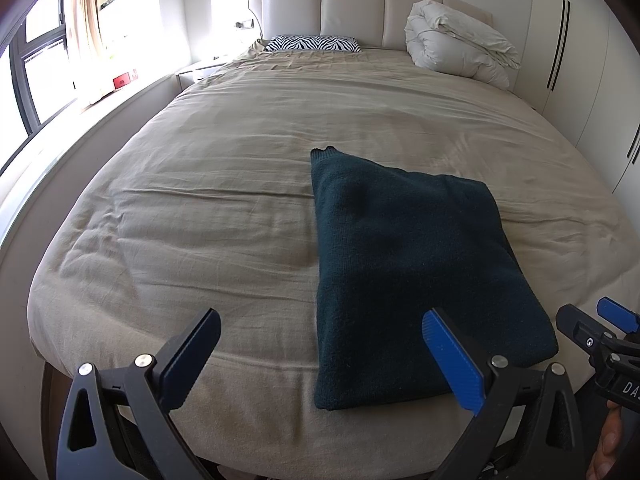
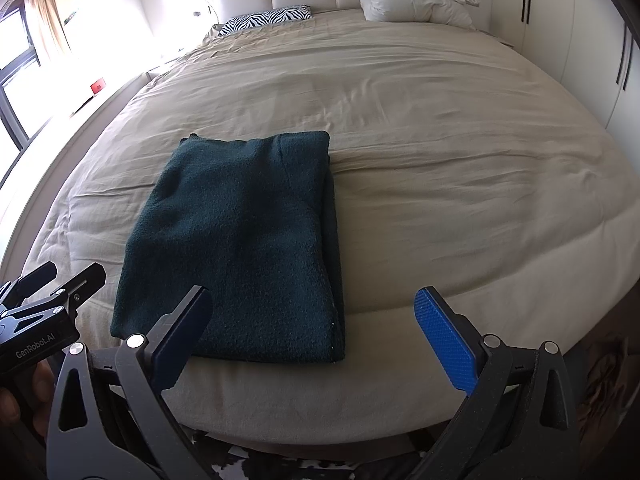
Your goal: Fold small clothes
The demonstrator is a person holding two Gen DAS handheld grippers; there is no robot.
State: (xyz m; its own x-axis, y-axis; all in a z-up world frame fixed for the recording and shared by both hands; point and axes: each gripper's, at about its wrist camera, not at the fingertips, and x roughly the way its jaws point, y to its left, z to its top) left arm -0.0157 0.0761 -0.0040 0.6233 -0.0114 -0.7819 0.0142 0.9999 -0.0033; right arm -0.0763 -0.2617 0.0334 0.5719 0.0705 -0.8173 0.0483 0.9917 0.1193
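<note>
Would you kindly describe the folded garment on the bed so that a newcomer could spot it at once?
Start with the big bed under its beige cover, padded headboard at the far end. Near the foot edge, well away from the zebra-print pillow and the bundled white duvet, lies the dark green sweater, folded into a rectangle. It is the only dark, fuzzy knit item on the pale cover.

We see a dark green garment [image 2: 240, 240] of fuzzy, matt knit or fleece lying on a bed [image 2: 460, 160] covered in creased, matt beige cloth. Each gripper's [image 1: 322, 354] fingers [image 2: 446, 336] look like matt black plastic with ribbed blue pads and shiny metal pins, and the padded headboard [image 1: 352, 8] is perhaps smooth leather.
</note>
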